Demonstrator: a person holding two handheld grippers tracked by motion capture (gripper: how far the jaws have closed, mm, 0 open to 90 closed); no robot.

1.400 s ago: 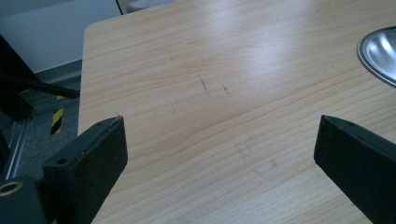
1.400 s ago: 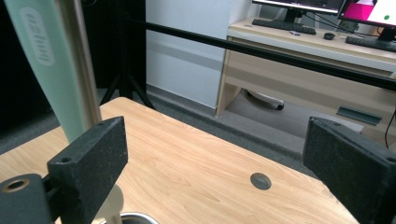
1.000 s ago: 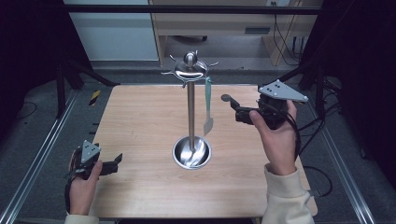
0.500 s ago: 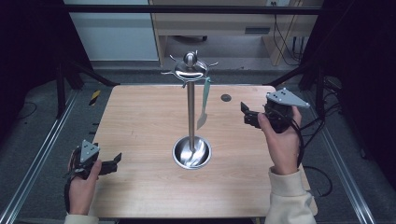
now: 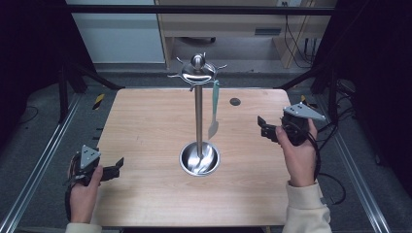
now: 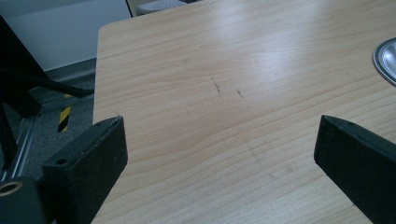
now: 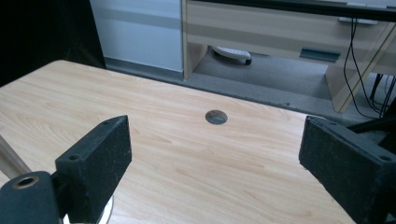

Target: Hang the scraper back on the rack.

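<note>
A steel utensil stand (image 5: 198, 116) rises from a round dish base (image 5: 199, 158) at the middle of the wooden table (image 5: 145, 126). A pale teal spatula (image 5: 214, 109) hangs from a hook at the stand's top. My right gripper (image 5: 262, 127) is held above the table to the right of the stand, open and empty, its jaws wide apart in the right gripper view (image 7: 212, 158). At the table's near left edge my left gripper (image 5: 116, 166) rests low, open with nothing between its jaws (image 6: 219, 149).
A round cable hole (image 5: 235, 101) (image 7: 216, 116) sits near the table's far edge. The dish base's rim (image 6: 386, 53) shows at the right of the left gripper view. A wooden desk (image 5: 233, 24) and cables stand beyond the table; metal rails run along both sides.
My right gripper has drawn back to the right and toward the person, away from the hanging spatula. The spatula stays on its hook. The left gripper has not moved.
</note>
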